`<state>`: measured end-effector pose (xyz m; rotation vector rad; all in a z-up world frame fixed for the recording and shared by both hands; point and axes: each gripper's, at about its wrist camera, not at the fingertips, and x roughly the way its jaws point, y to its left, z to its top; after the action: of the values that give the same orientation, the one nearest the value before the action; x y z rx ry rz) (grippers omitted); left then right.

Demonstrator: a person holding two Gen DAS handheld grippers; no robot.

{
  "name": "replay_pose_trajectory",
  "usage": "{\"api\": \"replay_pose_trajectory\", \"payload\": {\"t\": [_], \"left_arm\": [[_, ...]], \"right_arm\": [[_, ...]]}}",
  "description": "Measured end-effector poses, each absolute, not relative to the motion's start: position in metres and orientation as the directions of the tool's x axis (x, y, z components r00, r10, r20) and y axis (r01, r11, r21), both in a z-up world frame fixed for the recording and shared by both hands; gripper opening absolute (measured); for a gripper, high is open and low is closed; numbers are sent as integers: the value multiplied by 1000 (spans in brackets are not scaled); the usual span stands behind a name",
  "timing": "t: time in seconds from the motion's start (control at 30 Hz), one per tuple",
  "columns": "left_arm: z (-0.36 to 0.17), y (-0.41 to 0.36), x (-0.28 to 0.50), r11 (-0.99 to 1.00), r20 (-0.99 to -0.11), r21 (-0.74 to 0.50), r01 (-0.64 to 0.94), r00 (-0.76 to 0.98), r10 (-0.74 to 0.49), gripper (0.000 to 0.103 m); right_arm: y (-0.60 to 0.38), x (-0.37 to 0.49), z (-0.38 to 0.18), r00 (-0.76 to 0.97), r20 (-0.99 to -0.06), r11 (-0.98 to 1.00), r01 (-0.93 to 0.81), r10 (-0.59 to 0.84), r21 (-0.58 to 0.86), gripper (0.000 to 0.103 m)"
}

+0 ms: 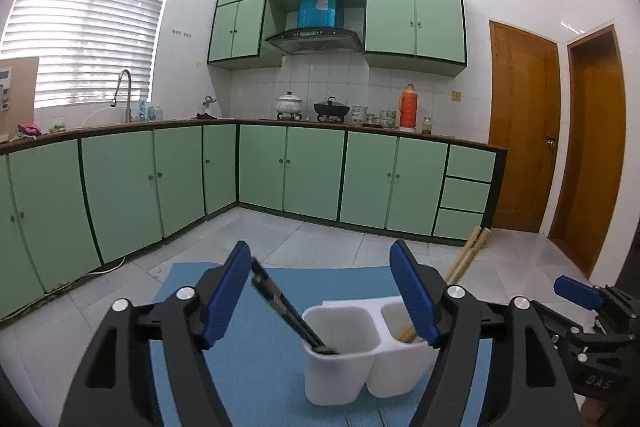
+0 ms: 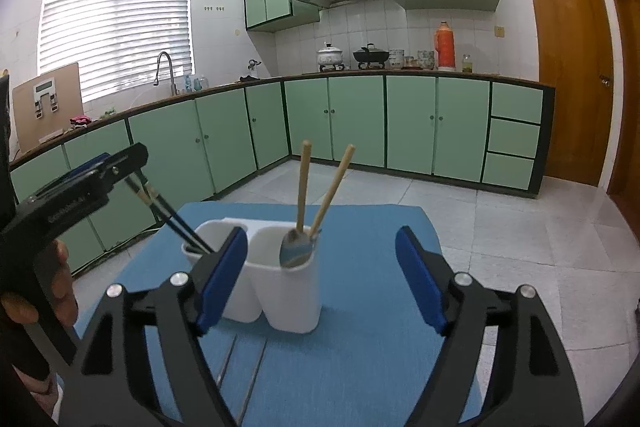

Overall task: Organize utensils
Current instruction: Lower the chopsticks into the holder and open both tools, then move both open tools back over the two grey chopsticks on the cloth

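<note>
A white two-compartment utensil holder (image 1: 340,367) (image 2: 292,299) stands on a blue mat (image 1: 264,367) (image 2: 372,227). Black chopsticks (image 1: 280,303) (image 2: 176,223) lean in its left compartment. Two wooden chopsticks (image 1: 468,259) (image 2: 303,183) and a spoon (image 2: 296,249) stand in the right one. My left gripper (image 1: 320,249) (image 2: 116,163) is open; the black chopsticks' upper ends lie between its jaws near the left pad, not pinched. My right gripper (image 2: 322,233) (image 1: 580,297) is open just in front of the holder, holding nothing.
Two thin metal utensils (image 2: 240,375) lie on the mat close under my right gripper. A hand (image 2: 60,279) holds the left gripper's handle. Green cabinets (image 2: 224,147) line the far walls beyond a tiled floor (image 2: 520,227); wooden doors (image 1: 520,123) stand at right.
</note>
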<state>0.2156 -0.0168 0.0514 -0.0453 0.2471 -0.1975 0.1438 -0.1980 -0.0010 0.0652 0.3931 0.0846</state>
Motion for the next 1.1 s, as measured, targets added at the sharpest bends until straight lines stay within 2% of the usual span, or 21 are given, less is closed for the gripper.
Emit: {"api": "replay_pose_trajectory", "payload": {"t": [0.13, 0.3, 0.43, 0.77, 1.1], "left_arm": [[43, -10, 192, 981, -239, -74, 179, 952, -192, 79], [17, 4, 167, 980, -290, -116, 162, 938, -189, 84], [-8, 15, 151, 982, -334, -134, 134, 927, -172, 86], [-66, 23, 107, 994, -453, -83, 77, 885, -107, 87], [-88, 26, 72, 996, -512, -53, 74, 854, -91, 87]], "right_arm": [[-198, 126, -7, 928, -361, 995, -67, 90, 76, 84], [-195, 98, -24, 933, -353, 997, -51, 67, 56, 89], [-194, 80, -45, 924, -377, 997, -39, 59, 61, 90], [-165, 42, -95, 896, -443, 1000, -25, 28, 12, 90], [-142, 11, -121, 870, -493, 1000, -10, 10, 2, 89]]}}
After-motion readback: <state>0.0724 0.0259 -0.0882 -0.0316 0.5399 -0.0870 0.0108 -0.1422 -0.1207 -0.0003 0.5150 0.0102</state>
